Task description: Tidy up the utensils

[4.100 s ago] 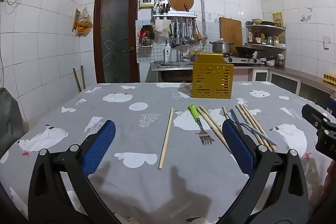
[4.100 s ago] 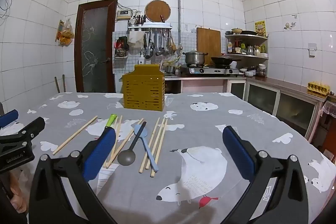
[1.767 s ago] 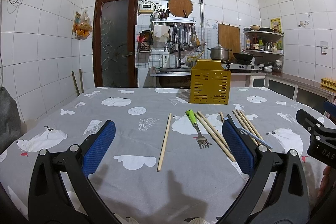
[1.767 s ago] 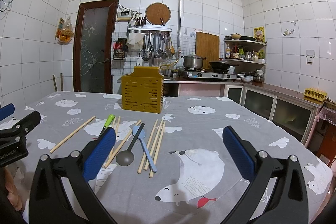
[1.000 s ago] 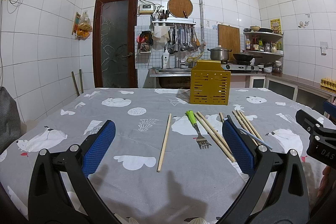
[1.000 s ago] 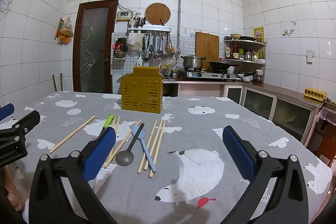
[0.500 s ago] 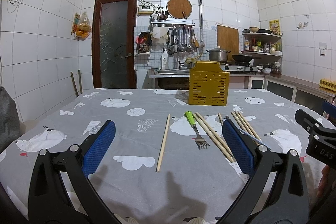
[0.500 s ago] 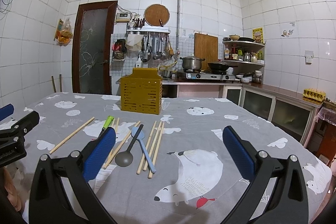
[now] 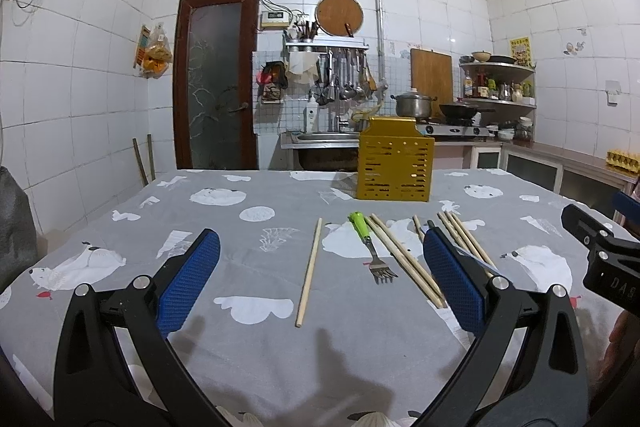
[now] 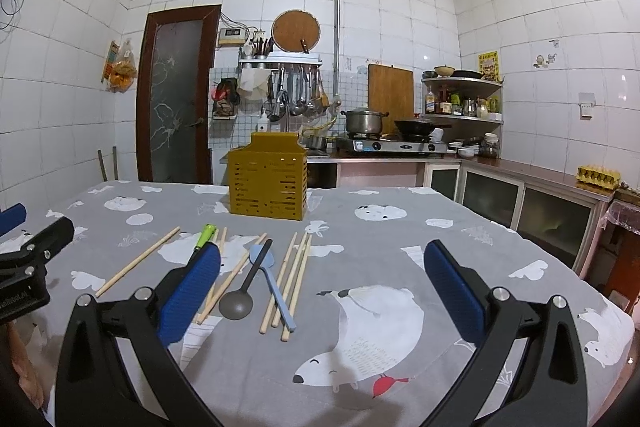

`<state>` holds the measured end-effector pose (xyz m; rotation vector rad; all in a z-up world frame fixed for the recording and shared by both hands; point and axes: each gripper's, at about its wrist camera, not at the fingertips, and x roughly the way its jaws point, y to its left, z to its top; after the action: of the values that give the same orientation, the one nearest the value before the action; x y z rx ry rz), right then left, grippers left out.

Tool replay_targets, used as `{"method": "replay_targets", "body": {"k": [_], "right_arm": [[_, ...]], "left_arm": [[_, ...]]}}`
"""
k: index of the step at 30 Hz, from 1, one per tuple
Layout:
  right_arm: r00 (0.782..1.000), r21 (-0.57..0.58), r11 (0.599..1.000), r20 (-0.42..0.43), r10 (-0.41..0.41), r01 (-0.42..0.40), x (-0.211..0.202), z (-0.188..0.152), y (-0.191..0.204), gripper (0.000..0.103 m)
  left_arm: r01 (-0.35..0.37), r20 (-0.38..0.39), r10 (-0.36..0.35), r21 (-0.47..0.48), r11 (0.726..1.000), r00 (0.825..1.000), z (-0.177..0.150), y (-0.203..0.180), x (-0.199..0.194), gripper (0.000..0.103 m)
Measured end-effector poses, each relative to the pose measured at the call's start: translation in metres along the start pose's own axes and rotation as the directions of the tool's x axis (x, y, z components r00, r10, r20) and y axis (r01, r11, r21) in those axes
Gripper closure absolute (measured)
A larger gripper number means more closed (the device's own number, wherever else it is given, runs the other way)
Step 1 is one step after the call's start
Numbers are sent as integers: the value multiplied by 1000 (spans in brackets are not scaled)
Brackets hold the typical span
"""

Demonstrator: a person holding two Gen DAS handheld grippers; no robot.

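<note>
A yellow slotted utensil holder (image 9: pixel 395 170) (image 10: pixel 267 181) stands upright at the far side of the table. In front of it lie a green-handled fork (image 9: pixel 370 247), a lone chopstick (image 9: pixel 308 265) (image 10: pixel 138 261), several more chopsticks (image 9: pixel 404 259) (image 10: pixel 294 275), a dark spoon (image 10: pixel 242 289) and a light blue spoon (image 10: pixel 274 283). My left gripper (image 9: pixel 320 283) is open and empty, low over the near table, with the lone chopstick and fork between its fingers. My right gripper (image 10: pixel 322 287) is open and empty, to the right of the utensils.
The table wears a grey cloth with polar bears (image 10: pixel 360 331). Behind it are a sink counter, a stove with a pot (image 10: pixel 362 121), hanging tools and a dark door (image 9: pixel 216 83). Each gripper shows at the edge of the other's view.
Both views have dipped and shifted slightly. No utensil has moved and both grippers stay open.
</note>
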<state>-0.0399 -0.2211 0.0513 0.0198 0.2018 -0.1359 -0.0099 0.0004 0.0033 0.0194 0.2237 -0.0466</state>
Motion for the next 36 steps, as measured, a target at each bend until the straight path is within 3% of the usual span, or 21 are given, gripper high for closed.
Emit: {"method": "replay_targets", "body": {"k": [14,17,21,26,36], "right_arm": [[999,-11,1000,-51,-7,6,11,4,9,4],[999,6,1000,-36,9,-9,13,14,13,4],[1000,10,1000,-11,7,-7,20,31,15,4],[1000,35,999,-15,-8,9,36,50,14,4],[998,76,996,-40,-38,41,87,83,5,4]], "left_arm": [[35,-106,-28,67,997,994,3,-15,14,5],[48,-111,-39,80,996,993,16,-15,22,5],[43,-100,-40,31,999,994,39,-4,37,5],[68,-67,-68,-10,998,995,65,5,55,5],[109,-80,-109,-6,994,991,103,8,105,5]]}}
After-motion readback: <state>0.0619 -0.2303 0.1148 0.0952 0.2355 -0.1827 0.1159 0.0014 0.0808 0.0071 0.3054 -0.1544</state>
